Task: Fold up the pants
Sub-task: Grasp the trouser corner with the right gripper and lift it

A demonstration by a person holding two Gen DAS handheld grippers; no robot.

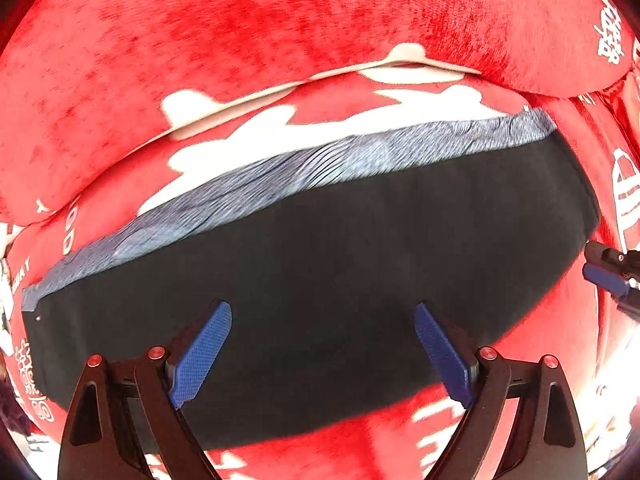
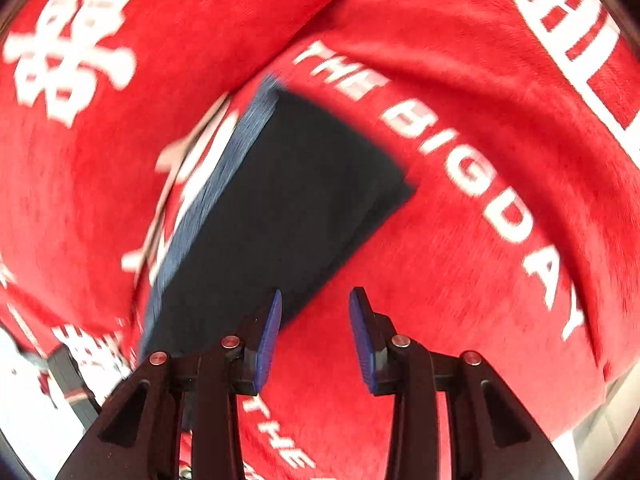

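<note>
The folded dark pants (image 1: pixel 340 264) lie flat as a long black slab on a red blanket (image 1: pixel 240 32) printed with white lettering and figures; a grey-blue ribbed waistband (image 1: pixel 320 164) runs along the far long edge in the left wrist view; the left gripper (image 1: pixel 323 354) hangs over the pants with its blue pads (image 1: pixel 202 354) spread wide, nothing between them, the black cloth lying beneath both fingertips and beyond; in the right wrist view the pants (image 2: pixel 288 200) stretch away from the camera, waistband (image 2: pixel 224 184) down their left side; the right gripper (image 2: pixel 316 336) has its jaws partly apart with only red blanket (image 2: pixel 460 240) in the gap, gripping nothing; its left pad (image 2: pixel 269 344) overlaps the near right edge of the pants, its right pad sits over bare blanket; the right gripper (image 1: pixel 612 276) shows at the right edge of the left view, just past the pants' end
</note>
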